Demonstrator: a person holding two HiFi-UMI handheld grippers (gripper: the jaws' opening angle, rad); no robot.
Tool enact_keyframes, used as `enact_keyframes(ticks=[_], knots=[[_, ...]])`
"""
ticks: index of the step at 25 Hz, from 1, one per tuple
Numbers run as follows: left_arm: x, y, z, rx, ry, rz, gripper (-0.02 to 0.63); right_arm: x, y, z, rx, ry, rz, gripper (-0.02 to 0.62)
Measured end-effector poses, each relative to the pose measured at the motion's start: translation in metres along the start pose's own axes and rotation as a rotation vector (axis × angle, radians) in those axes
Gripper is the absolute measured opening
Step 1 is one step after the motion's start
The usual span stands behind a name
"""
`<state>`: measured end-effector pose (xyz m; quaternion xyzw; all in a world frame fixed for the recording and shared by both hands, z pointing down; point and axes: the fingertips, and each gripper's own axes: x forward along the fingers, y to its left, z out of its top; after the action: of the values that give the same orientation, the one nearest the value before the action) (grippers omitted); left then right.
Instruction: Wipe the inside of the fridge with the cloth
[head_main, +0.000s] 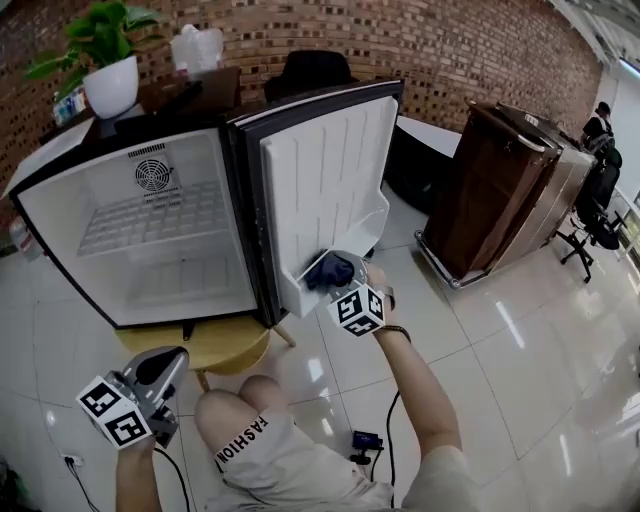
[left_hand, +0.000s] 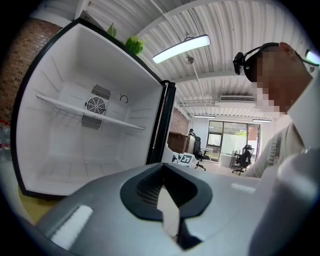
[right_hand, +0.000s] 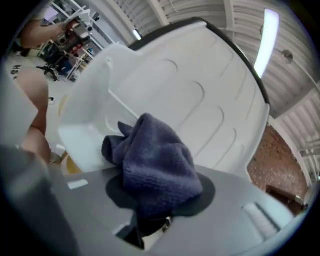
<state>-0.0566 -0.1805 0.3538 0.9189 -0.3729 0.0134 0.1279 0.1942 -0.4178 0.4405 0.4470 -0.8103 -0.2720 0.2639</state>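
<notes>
A small white fridge (head_main: 150, 240) stands open on a low wooden table, its door (head_main: 330, 180) swung out to the right. My right gripper (head_main: 342, 283) is shut on a dark blue cloth (head_main: 330, 270) and holds it in the door's bottom shelf (head_main: 300, 290). In the right gripper view the bunched cloth (right_hand: 155, 170) sticks out of the right gripper (right_hand: 152, 225) against the ribbed door liner (right_hand: 195, 100). My left gripper (head_main: 165, 368) hangs low at the front left, shut and empty. The left gripper (left_hand: 167, 200) looks into the bare fridge interior (left_hand: 75, 130).
A wire shelf (head_main: 150, 220) and a fan vent (head_main: 152, 175) are inside the fridge. A potted plant (head_main: 105, 65) sits on top. A wooden cabinet (head_main: 500, 190) and office chairs (head_main: 595, 215) stand at the right. My knee (head_main: 245, 420) and a floor cable (head_main: 365, 440) are below.
</notes>
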Motion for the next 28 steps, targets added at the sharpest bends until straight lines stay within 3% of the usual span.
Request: enact_keyframes(ticks=[5,9,13,17,20,23,28], knots=[[-0.001,0.004,0.008,-0.005,-0.005,0.005,0.0,0.055,-0.079,-0.062,0.129,0.114,-0.105,0.121],[-0.007,0.004,0.005,-0.004,-0.011,0.018,0.0,0.074,-0.11,-0.097,0.205,0.18,-0.144,0.117],[-0.011,0.009,0.016,0.017,-0.028,0.033,0.0,0.068,-0.115,-0.089,0.185,0.208,-0.18,0.118],[-0.028,0.002,0.015,0.025,-0.016,0.049,0.0,-0.007,-0.082,-0.081,0.274,0.18,-0.138,0.118],[-0.031,0.012,0.032,0.055,-0.042,0.102,0.0,-0.061,-0.084,-0.046,0.366,0.087,-0.112,0.118],[-0.039,0.022,0.027,0.058,-0.038,0.167,0.0,-0.124,-0.053,-0.002,0.451,-0.007,-0.034,0.118],[-0.05,0.031,0.006,0.04,-0.068,0.207,0.003,-0.197,0.009,0.084,0.465,-0.183,0.092,0.118]])
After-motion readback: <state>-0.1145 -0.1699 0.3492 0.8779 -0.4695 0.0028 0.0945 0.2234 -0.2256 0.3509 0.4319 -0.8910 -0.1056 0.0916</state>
